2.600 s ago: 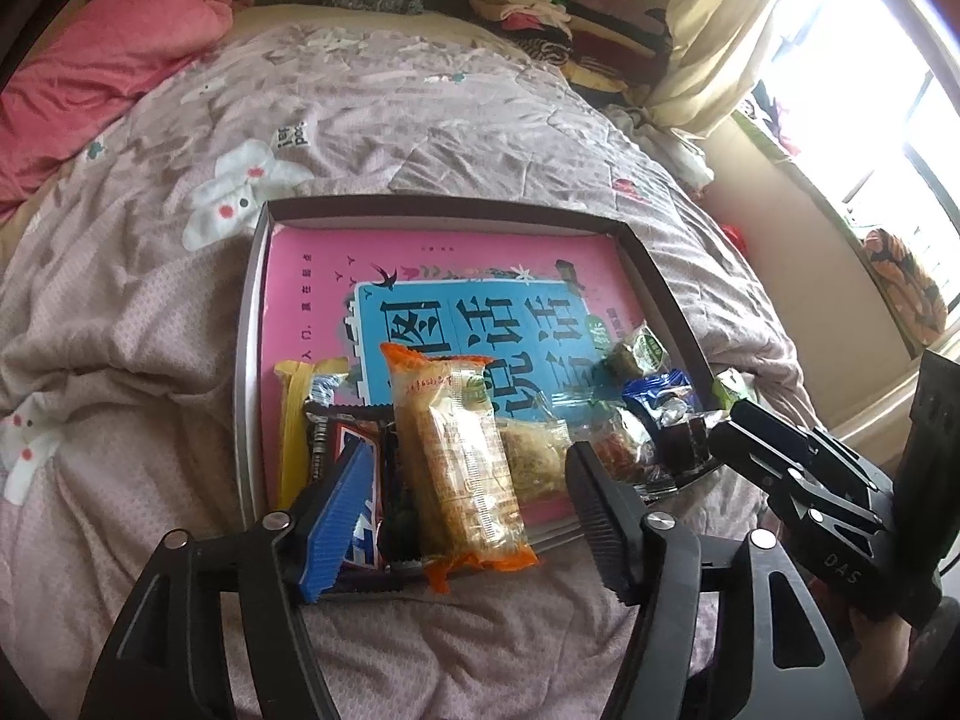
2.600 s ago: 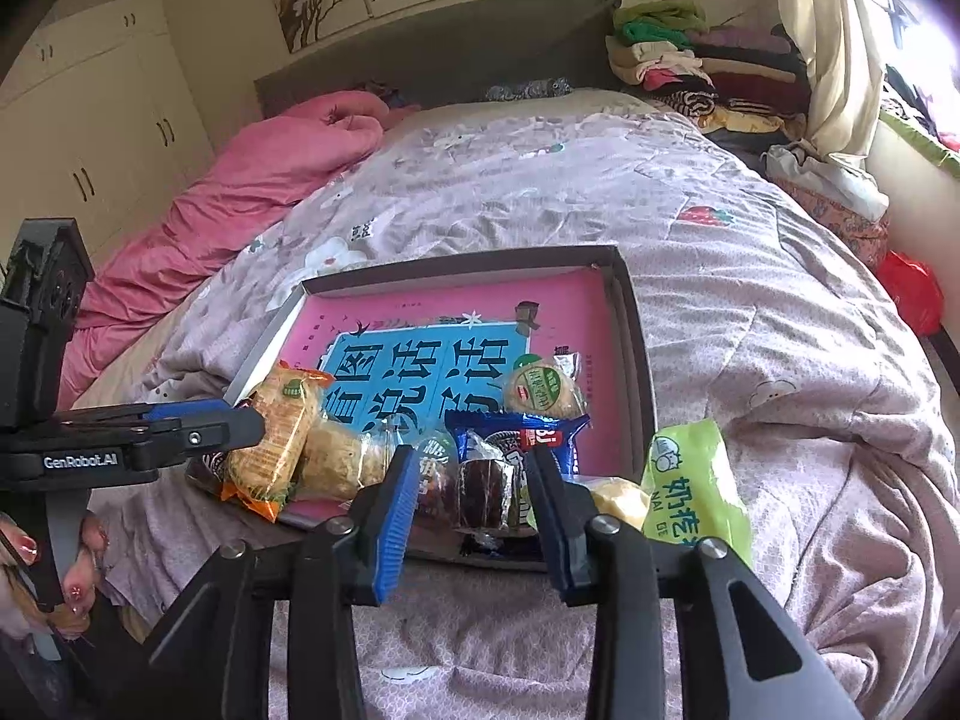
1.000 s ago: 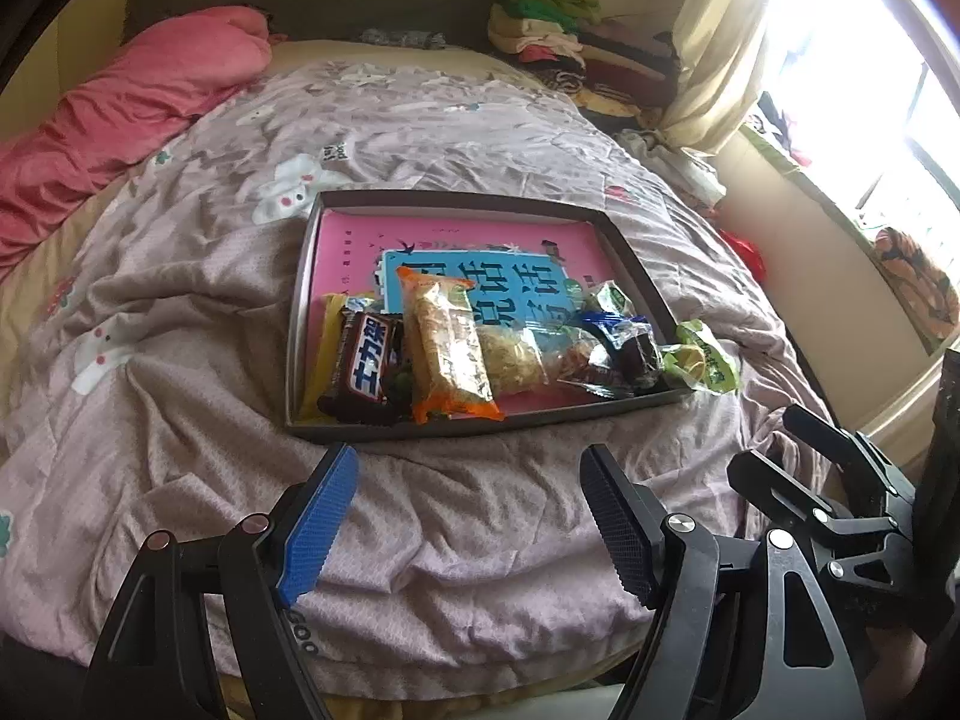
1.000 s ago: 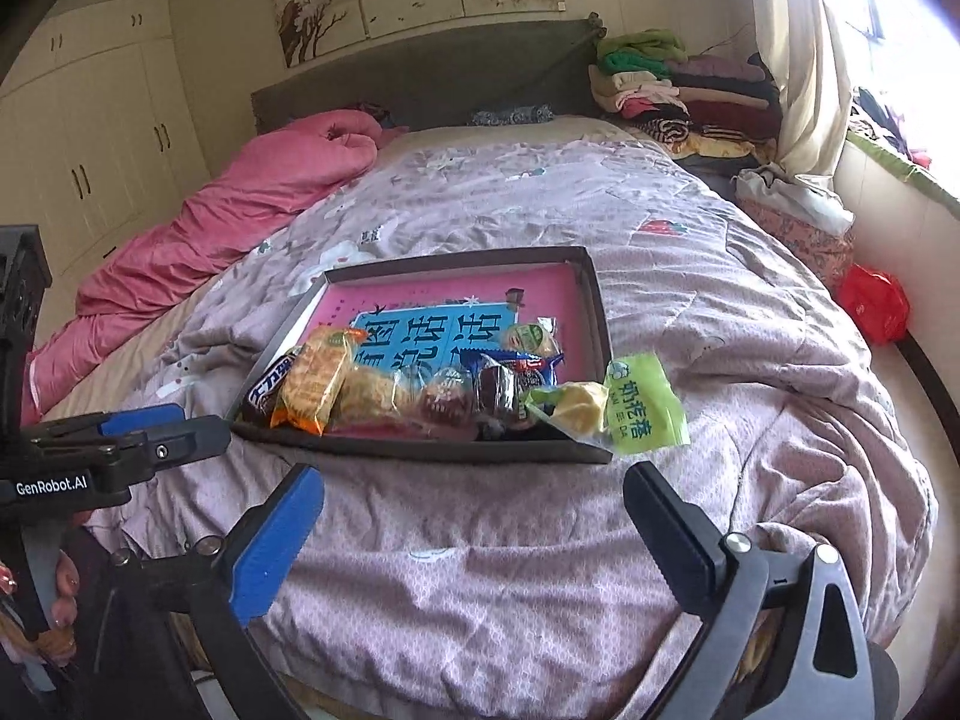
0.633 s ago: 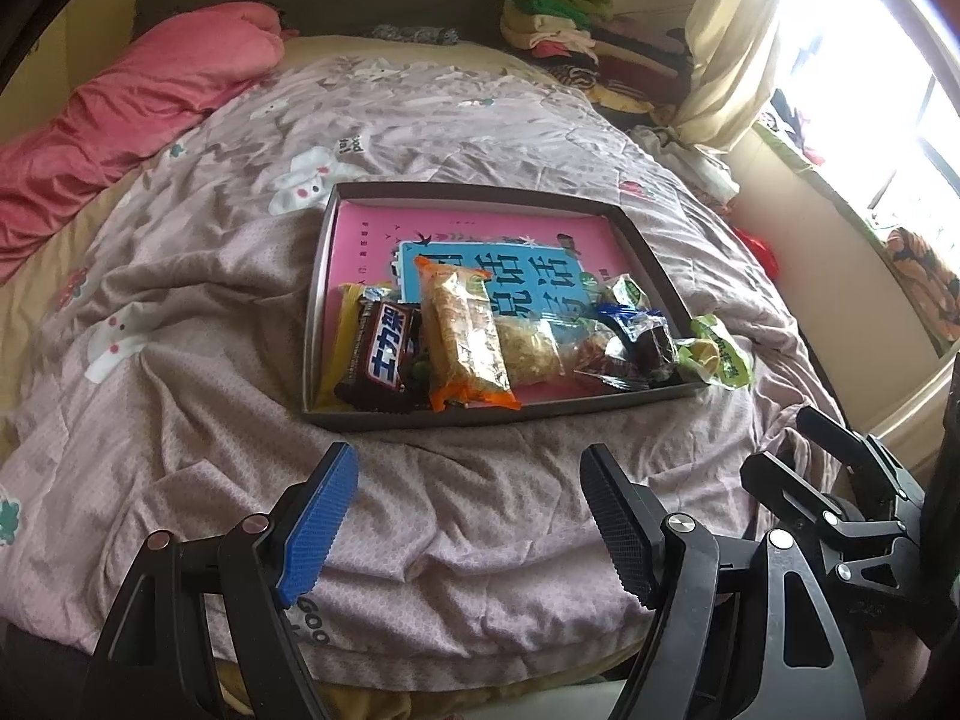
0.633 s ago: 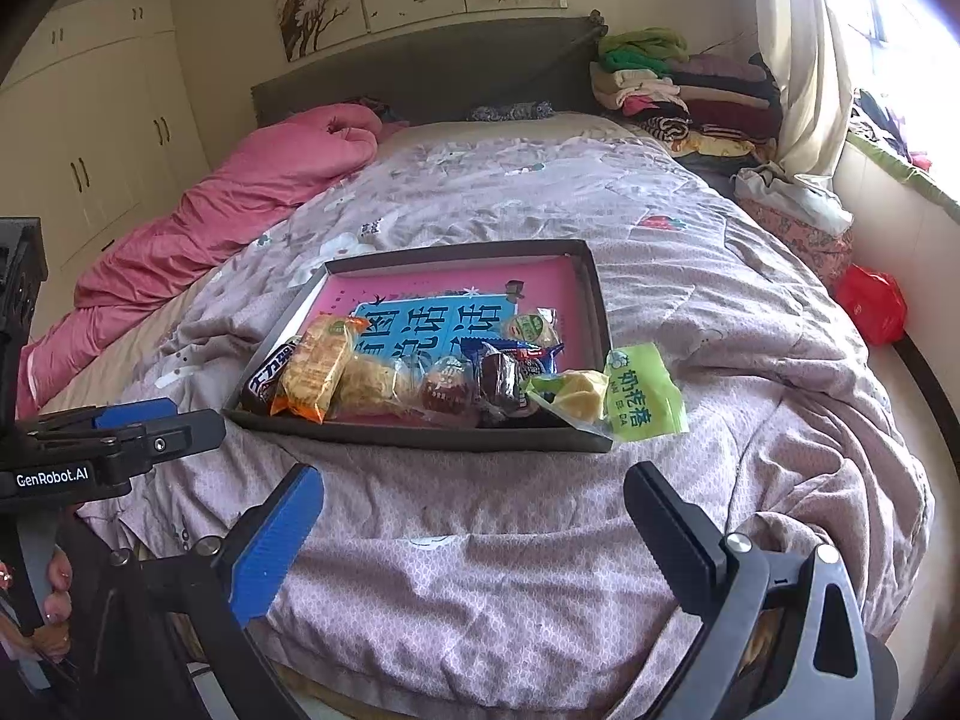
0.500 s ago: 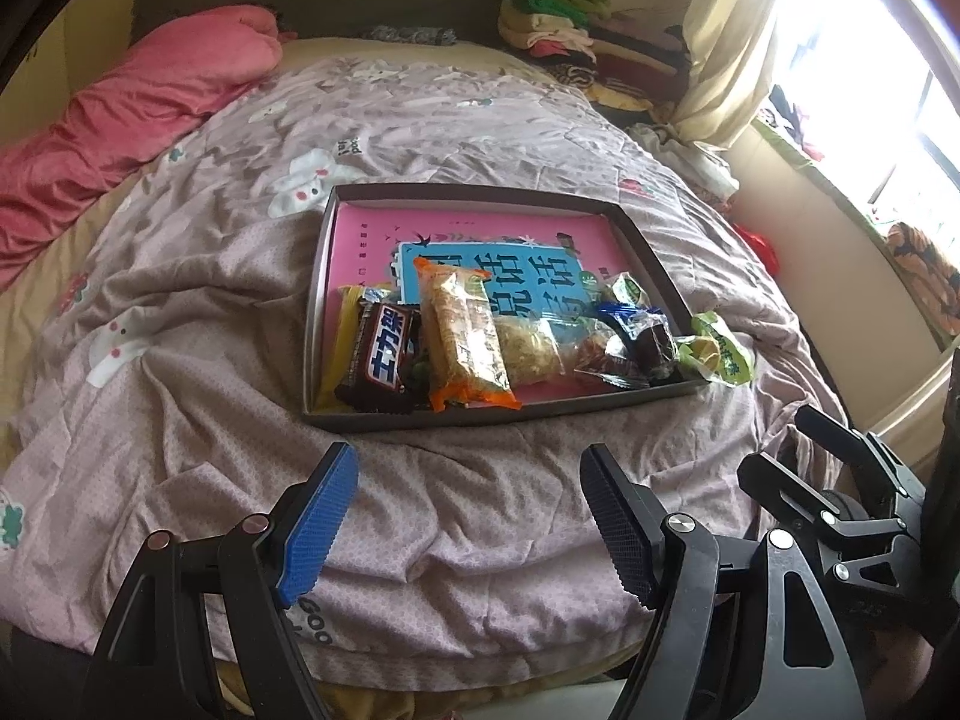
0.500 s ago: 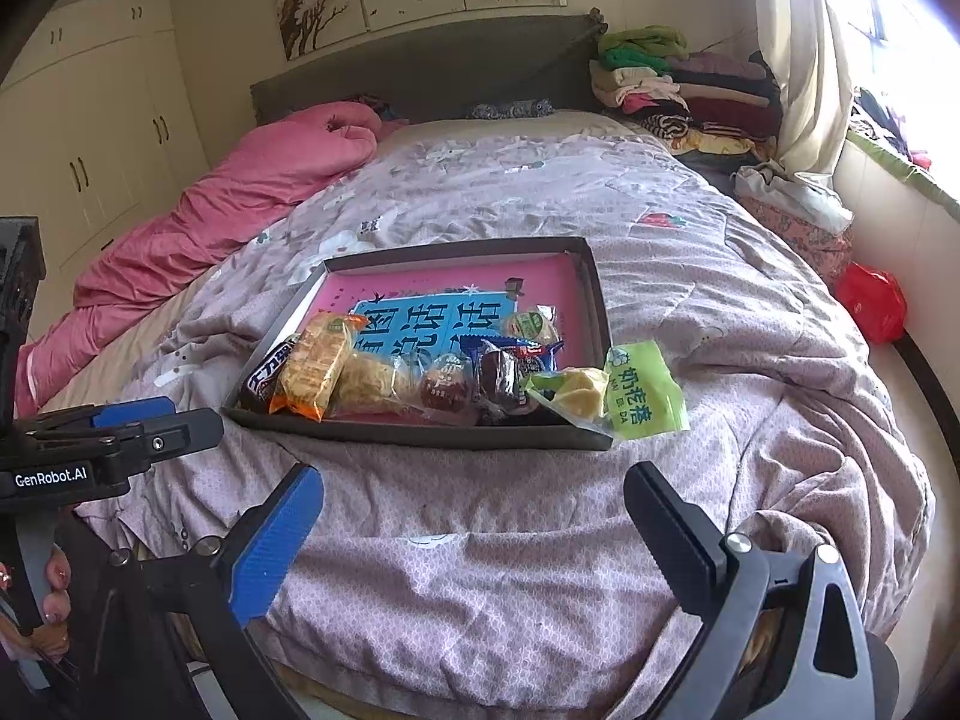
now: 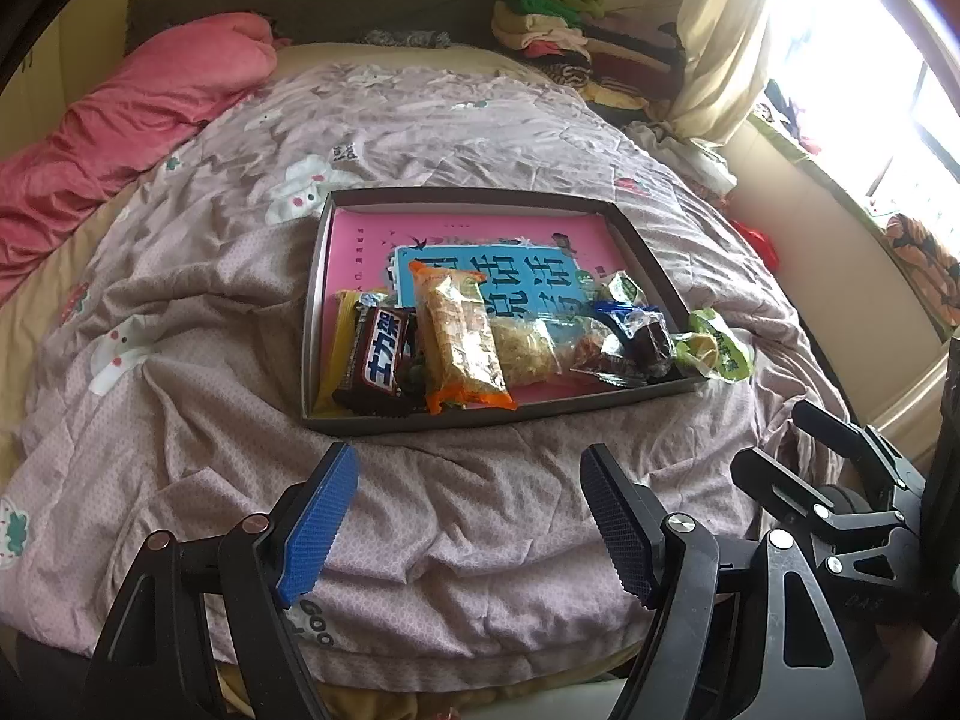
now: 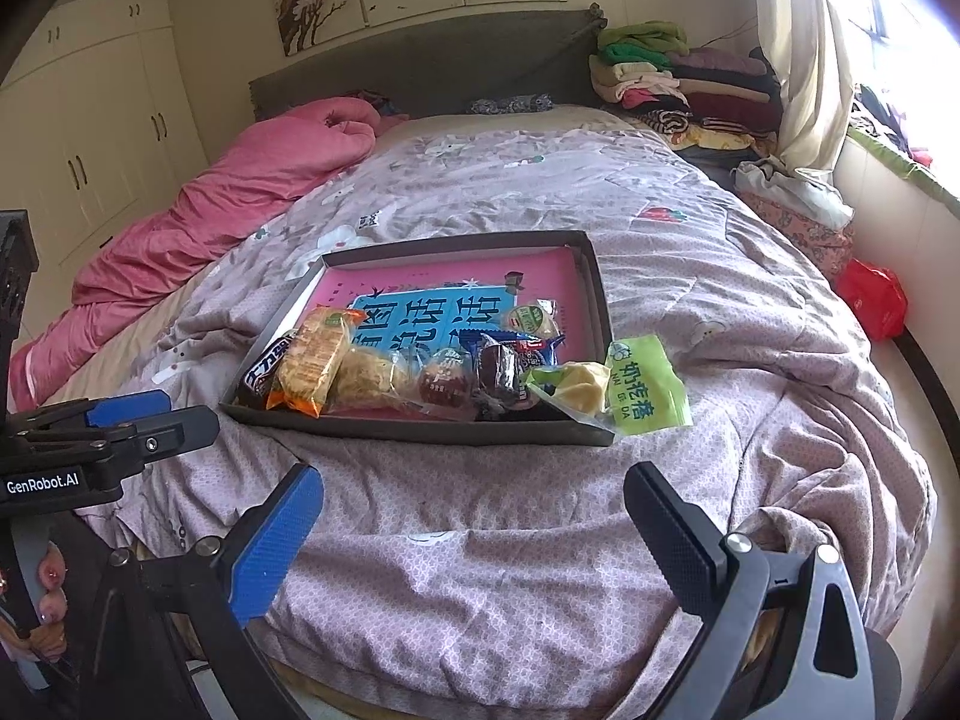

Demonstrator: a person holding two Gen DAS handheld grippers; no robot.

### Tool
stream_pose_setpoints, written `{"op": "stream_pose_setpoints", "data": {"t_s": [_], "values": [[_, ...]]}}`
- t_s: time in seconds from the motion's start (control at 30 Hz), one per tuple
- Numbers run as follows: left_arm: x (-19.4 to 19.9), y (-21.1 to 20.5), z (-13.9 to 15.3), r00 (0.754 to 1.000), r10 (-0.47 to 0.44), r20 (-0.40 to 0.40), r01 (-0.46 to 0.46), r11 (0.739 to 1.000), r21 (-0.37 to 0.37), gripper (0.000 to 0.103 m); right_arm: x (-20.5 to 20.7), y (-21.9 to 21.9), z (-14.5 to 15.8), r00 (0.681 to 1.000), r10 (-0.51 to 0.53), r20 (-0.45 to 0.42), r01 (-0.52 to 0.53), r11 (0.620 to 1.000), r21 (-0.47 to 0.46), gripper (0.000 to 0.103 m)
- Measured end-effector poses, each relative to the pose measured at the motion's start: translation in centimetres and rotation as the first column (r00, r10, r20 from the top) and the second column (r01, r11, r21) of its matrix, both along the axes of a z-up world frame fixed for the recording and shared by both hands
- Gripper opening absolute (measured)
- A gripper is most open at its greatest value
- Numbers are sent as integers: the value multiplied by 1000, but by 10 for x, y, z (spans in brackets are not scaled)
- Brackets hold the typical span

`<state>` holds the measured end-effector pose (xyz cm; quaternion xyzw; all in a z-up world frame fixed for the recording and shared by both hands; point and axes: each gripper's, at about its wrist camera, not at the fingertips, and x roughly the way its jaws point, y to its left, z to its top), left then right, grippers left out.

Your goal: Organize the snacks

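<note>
- Two grippers hang over the near edge of the bed, both with jaws apart and nothing between them: the left gripper (image 9: 468, 516) and the right gripper (image 10: 474, 534), each well short of the snacks.
- Between them and the tray lies only rumpled quilt (image 9: 480, 480), soft and uneven, so anything set on it may tip or slide.
- Next comes the shallow dark tray (image 10: 420, 429), where the snacks sit in a row along its near wall on a pink and blue printed sheet.
- From the left: a yellow packet, hard to read, a dark chocolate bar (image 9: 384, 360), a long orange-ended cracker pack (image 9: 462, 342), a clear pack of pale biscuits (image 9: 528, 348) and small dark wrapped cakes (image 10: 504, 372).
- One green bag (image 10: 651, 387) hangs over the tray's near right corner, partly out on the quilt; by my judgement it is the piece left to tidy.
- To do that well, I would bring the right gripper in low from the quilt side, pinch the bag's flat green end, not the bulge, then lift it clear of the rim before moving it inward.
- Mind the neighbouring cakes, which touch it; a dragged bag could shove them.
- Farther off are a pink duvet (image 10: 240, 198), folded clothes (image 10: 672, 78) and a wardrobe, none in the way.
</note>
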<state>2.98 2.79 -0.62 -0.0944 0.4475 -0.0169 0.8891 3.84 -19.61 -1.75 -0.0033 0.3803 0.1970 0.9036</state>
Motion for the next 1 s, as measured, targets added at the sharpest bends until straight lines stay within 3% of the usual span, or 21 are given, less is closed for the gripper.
{"op": "stream_pose_setpoints", "data": {"t_s": [1.0], "values": [[1, 2, -4, 999, 19, -29, -18, 999, 26, 78, 4, -3, -2, 1000, -20, -9, 20, 1000, 3, 101]]}}
